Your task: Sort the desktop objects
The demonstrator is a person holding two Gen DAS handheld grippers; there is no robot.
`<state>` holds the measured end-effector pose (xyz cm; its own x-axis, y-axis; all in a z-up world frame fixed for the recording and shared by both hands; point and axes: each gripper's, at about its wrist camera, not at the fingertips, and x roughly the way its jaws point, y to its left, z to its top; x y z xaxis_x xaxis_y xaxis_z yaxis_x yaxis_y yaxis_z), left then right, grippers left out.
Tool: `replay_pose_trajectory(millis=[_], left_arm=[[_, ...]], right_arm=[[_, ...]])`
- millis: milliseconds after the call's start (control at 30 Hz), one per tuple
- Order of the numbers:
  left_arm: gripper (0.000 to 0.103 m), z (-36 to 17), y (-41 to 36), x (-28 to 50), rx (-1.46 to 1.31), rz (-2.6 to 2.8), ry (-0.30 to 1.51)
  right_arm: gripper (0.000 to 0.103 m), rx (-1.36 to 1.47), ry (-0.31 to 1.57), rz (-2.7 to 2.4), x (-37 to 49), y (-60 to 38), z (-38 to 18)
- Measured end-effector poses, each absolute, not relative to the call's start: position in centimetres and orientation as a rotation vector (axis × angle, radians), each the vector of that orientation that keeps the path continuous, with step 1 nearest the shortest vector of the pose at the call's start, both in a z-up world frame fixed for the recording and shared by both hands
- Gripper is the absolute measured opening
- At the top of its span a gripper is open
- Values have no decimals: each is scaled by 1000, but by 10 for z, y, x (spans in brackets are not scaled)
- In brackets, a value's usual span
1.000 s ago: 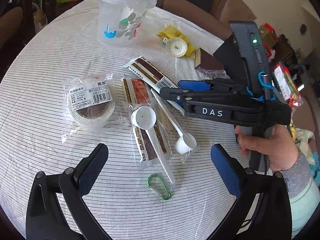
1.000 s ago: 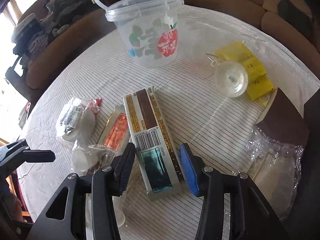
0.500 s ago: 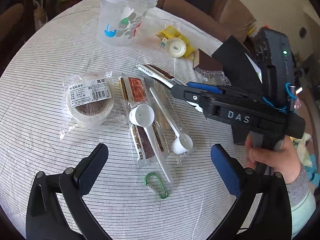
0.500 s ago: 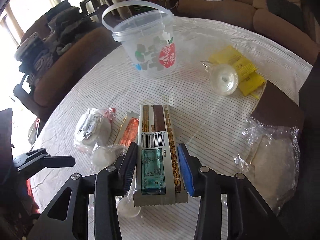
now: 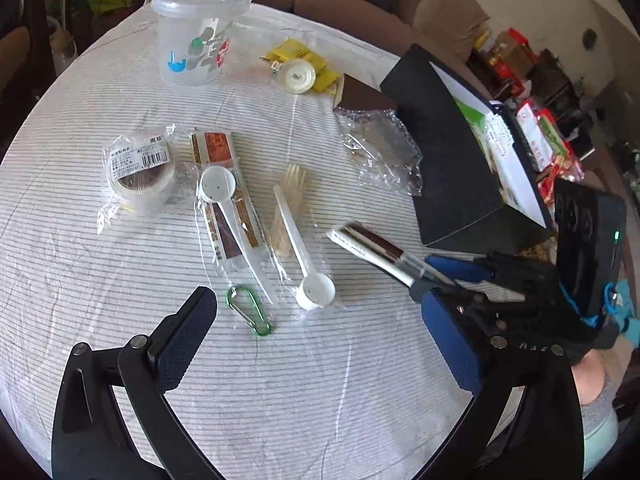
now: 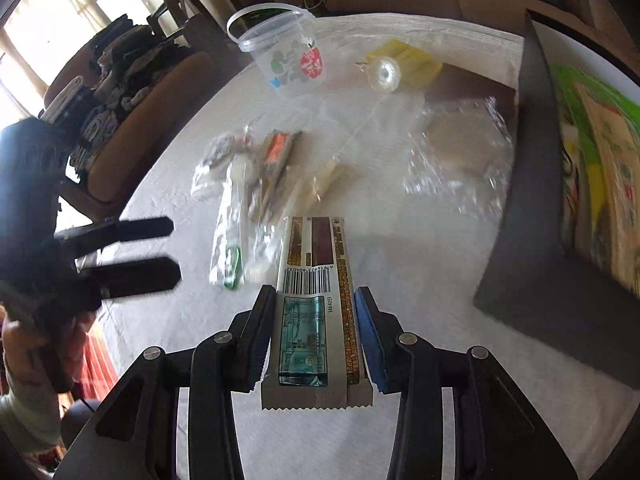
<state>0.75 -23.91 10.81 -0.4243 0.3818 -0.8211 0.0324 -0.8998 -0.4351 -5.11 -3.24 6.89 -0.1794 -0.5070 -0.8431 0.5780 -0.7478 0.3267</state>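
Pinching the flat brown-and-cream barcoded snack packet (image 6: 316,312) by its long edges, the right gripper (image 6: 316,332) carries it clear of the striped tablecloth (image 5: 120,260), presumably for sorting, while the left gripper (image 5: 320,344) hangs spread and empty near the cloth's front edge.

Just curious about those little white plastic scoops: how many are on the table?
2. One scoop lies on a brown snack packet; the other sits nearer, right of the green carabiner.

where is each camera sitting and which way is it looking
Left wrist: on the left gripper, angled down at the table; its open fingers, the right gripper and a hand show.
Right wrist: on the right gripper, angled down across the table; its fingers clamp the snack packet; the left gripper shows at left.
Shared: snack packet, plastic bucket, black box.
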Motion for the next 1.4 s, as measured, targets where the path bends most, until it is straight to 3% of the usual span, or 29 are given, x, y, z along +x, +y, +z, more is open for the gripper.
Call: replay_pose_trajectory(millis=[267,433,567,733,900,1400], left_arm=[[103,94,-185,26,-1572,2252,-711],[103,67,-146,20,-1554,2094,-851],[103,50,-137,10,-1569,2050,-912],[103,33,-127,5,-1558,1914,-1019],[103,31,-105,10,-1522,1785,-1037],[103,15,-130,20,-1490,1723,-1242]], right_arm=[[41,1440,-32,-2005,19,38,47],[44,1397,181,-2201,37,52,40],[57,1333,395,-2306,53,58,44],[58,1370,193,-2195,51,71,32],[34,1406,-29,-2137,38,88,26],[35,1327,-316,-1947,31,77,36]])
